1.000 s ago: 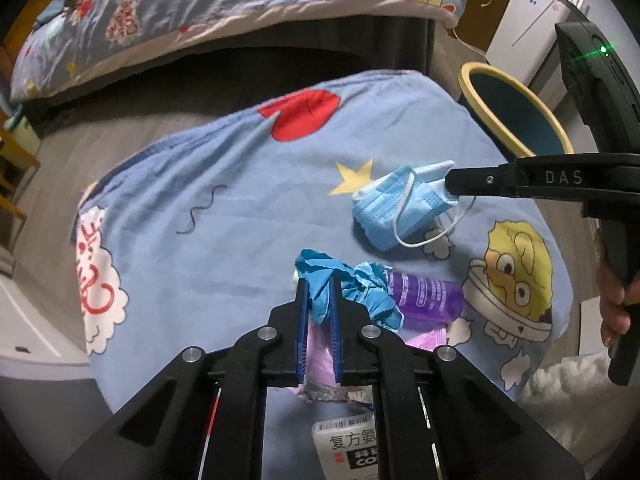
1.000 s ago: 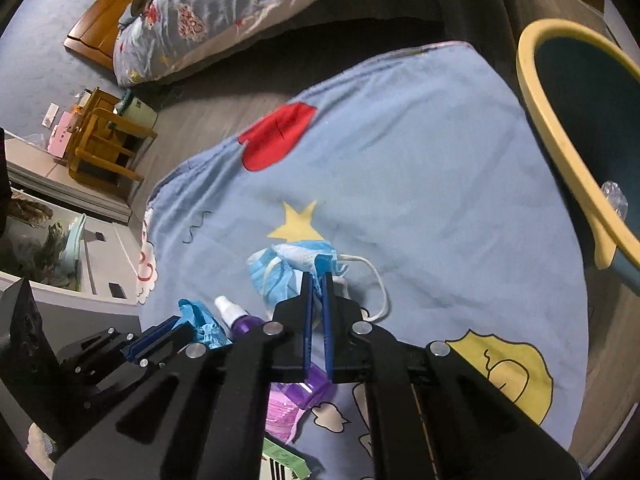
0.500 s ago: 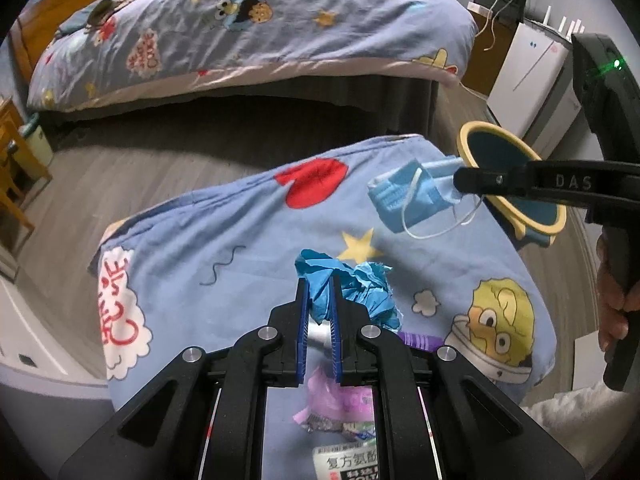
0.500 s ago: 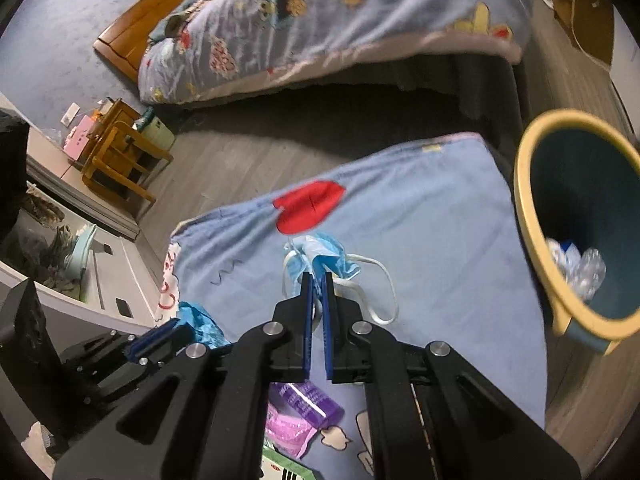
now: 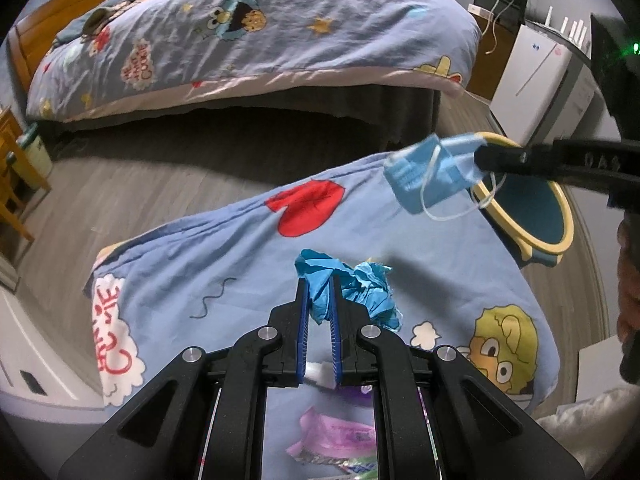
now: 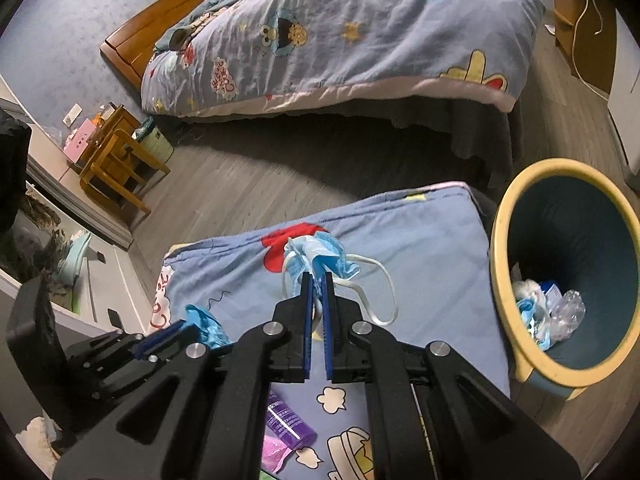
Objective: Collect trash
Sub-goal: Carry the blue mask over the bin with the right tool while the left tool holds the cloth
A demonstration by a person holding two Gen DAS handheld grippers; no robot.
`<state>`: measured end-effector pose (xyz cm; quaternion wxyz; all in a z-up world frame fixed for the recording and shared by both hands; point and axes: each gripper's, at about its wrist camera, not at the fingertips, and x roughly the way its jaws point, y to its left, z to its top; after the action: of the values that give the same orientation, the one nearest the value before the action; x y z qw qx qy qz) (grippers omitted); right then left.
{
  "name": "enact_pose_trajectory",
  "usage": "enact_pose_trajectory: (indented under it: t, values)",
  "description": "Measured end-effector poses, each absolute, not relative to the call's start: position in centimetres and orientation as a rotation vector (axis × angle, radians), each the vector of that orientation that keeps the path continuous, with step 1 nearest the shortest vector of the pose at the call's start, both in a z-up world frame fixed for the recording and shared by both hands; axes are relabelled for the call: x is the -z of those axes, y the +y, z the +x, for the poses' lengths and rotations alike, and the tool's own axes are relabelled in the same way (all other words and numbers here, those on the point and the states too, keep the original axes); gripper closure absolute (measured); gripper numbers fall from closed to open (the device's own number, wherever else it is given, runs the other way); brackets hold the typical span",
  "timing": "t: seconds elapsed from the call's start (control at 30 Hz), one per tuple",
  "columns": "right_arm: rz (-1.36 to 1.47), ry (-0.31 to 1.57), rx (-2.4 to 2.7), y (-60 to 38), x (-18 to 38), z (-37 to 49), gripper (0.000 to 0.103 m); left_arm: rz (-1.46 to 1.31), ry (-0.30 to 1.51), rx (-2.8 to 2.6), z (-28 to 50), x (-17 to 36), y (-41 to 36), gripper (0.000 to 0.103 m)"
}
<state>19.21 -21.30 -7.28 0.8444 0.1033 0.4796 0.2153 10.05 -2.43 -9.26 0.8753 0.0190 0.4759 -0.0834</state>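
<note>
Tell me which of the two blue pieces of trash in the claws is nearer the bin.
The face mask, with white ear loops, held by the right claw beside the yellow-rimmed bin. The crumpled blue paper in the left claw hangs farther back over the bedsheet.

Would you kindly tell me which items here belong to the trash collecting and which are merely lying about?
Job:
face mask in right tongs
crumpled blue paper in left tongs
trash bin
purple bottle
pink wrapper

Lying about:
bed
wooden stool
</note>
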Motion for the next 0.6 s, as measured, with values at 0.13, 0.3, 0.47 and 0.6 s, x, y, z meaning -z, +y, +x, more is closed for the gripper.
enact_pose_trajectory:
  t: [0.13, 0.3, 0.47, 0.6]
  values:
    - [0.222, 0.966, -0.456, -22.1, 5.4, 19.5, 0.099, 0.055, 0.978, 0.189, 10.1, 8.7, -3.2, 0.093]
    - [0.192, 0.853, -0.445, -23.5, 1.5, 19.7, 0.099, 0.093, 0.931, 0.196, 10.0, 6.7, -4.2, 0.093]
    - [0.149, 0.776, -0.407, -25.8, -1.2, 19.6, 0.099, 0.11, 0.895, 0.221, 11.1, 5.1, -6.3, 0.093]
    - [0.107, 0.739, -0.354, -28.3, -2.4, 19.8, 0.099, 0.09, 0.875, 0.282, 12.7, 3.8, -9.4, 0.093]
